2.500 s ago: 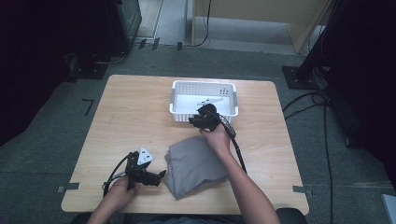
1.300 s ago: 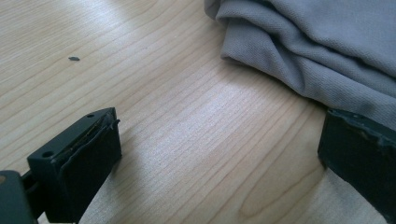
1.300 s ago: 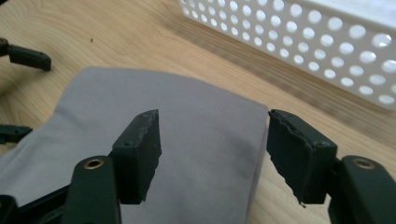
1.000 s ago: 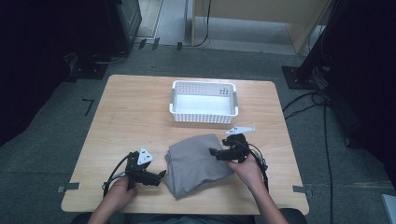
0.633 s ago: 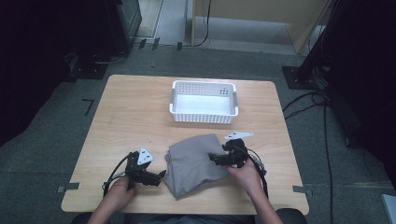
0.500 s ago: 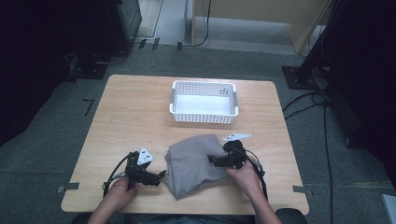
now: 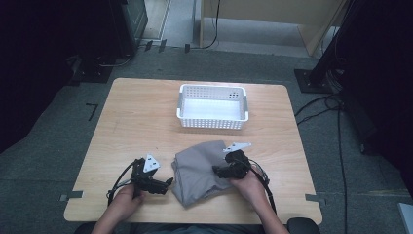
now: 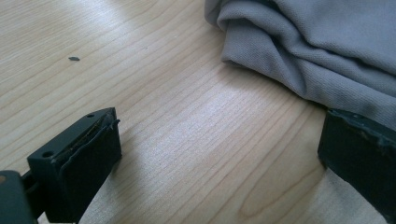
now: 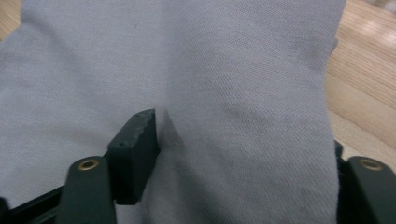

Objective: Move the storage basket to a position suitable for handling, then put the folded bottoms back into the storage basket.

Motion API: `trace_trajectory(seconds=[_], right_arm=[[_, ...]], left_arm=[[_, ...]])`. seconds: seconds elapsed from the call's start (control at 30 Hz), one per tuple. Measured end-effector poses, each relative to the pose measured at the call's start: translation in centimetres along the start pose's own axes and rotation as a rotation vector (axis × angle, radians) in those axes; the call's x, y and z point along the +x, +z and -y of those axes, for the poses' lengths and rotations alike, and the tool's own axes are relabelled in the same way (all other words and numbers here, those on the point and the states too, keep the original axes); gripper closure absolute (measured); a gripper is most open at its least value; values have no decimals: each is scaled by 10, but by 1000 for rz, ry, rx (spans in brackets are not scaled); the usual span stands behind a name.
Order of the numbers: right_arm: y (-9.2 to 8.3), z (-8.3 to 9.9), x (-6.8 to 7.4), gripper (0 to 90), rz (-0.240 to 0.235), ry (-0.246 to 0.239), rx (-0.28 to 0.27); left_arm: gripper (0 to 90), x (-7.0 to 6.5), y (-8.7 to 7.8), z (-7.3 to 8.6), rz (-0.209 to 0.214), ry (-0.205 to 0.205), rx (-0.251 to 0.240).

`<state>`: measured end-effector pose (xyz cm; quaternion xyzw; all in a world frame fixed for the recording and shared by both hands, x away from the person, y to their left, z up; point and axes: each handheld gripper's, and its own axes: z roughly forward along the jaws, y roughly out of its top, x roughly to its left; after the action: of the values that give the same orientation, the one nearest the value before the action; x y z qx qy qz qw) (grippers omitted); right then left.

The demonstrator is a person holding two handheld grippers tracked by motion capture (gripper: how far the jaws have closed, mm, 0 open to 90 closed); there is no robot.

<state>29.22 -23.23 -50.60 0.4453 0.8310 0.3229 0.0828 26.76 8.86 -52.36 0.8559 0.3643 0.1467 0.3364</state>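
Observation:
A folded grey cloth lies on the wooden table near its front edge. My right gripper is low over the cloth's right side. Its jaws have just been closing, and in the right gripper view the cloth bunches between them, dented by the left pad, so the gripper is shut on it. My left gripper rests just left of the cloth. In the left gripper view that gripper is open over bare wood, with the cloth's folded edge touching the right jaw.
A white perforated basket stands behind the cloth, toward the table's far side. Bare wood stretches to the left and right of it. Cables trail from both grippers toward the front edge.
My right hand came back from the basket, then sank leftward onto the cloth's right side. Its jaws narrowed on the fabric. The left hand stayed put.

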Motion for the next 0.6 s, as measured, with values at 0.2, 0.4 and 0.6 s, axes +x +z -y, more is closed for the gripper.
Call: trace_trajectory(seconds=[0.2, 0.4, 0.6], right_arm=[[0, -1, 2, 505, -7, 4, -4], [0, -4, -1, 627, -57, 62, 13], [-4, -18, -4, 712, -89, 107, 98]], left_arm=[[0, 0, 0, 0, 0, 1, 0], [0, 0, 0, 0, -1, 4, 1], [0, 0, 0, 0, -1, 4, 2]])
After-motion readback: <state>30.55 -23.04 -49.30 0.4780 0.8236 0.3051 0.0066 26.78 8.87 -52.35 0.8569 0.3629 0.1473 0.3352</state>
